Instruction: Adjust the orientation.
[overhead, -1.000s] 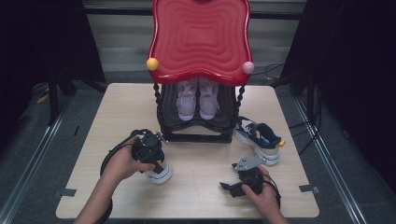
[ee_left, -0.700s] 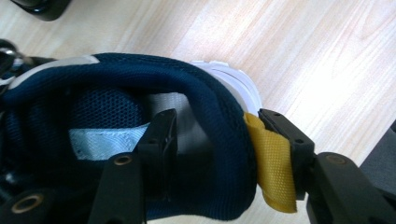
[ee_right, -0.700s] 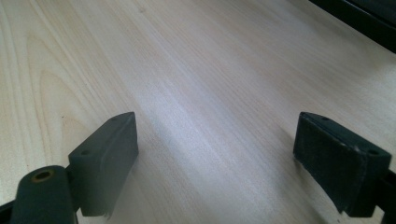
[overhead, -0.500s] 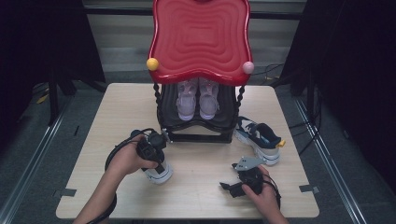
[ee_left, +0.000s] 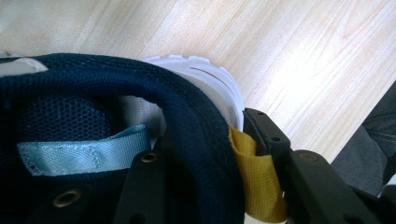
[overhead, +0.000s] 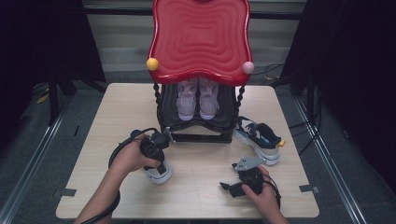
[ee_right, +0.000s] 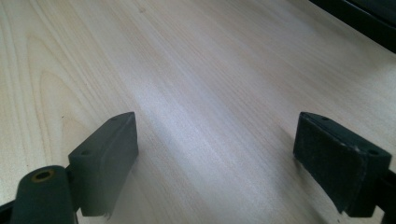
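Pale wooden table [overhead: 116,107], lower left: the left gripper [overhead: 156,154] clamps the navy sneaker's [ee_left: 93,126] heel collar for lifting toward the rack [overhead: 198,128]; lower right, the right gripper [ee_right: 215,154] rests wide apart, idle.

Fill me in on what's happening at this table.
A person holds a gripper in each hand. The left gripper is clamped on the heel collar of a navy sneaker with a white sole, next to its yellow pull tab, on the table. The right gripper hovers open over bare wood. The matching sneaker sits beside a red-topped shoe rack, which holds a pale pair.
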`<state>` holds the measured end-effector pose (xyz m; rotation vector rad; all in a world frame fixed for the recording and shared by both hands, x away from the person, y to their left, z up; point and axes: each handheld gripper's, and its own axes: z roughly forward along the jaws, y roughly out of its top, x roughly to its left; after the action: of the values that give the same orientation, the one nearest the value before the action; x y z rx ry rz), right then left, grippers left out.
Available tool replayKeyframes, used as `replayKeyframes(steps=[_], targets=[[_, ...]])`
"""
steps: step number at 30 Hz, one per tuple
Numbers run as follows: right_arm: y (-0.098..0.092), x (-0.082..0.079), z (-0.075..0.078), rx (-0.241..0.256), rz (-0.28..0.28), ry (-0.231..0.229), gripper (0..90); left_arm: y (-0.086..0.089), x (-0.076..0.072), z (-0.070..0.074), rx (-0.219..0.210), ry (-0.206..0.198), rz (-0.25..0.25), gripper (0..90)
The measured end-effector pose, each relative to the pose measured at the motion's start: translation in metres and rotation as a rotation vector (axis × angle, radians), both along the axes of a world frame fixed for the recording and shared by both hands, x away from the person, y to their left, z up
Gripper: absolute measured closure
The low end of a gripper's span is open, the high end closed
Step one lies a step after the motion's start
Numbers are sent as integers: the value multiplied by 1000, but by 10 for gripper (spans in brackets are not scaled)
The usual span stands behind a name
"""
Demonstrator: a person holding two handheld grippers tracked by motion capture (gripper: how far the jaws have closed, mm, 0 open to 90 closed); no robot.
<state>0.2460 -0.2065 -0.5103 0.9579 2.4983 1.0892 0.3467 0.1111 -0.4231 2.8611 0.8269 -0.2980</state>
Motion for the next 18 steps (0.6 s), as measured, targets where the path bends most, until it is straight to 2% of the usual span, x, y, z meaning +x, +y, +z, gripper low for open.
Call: replayKeyframes(steps=[4,9,12,14,18], targets=[[0,0,0,0,-1,2,135,1,1,-1,0,19,8,670],[0,0,0,0,0,0,135,-1,1,-1,12,19,13,684],[0,0,0,0,0,0,135,-1,3,-1,28,26,-5,691],[0,0,0,0,0,0,135,-2,2,-1,24,30,11,696],[0,0,0,0,0,0,135,-3,4,-1,44,34,-4,701]])
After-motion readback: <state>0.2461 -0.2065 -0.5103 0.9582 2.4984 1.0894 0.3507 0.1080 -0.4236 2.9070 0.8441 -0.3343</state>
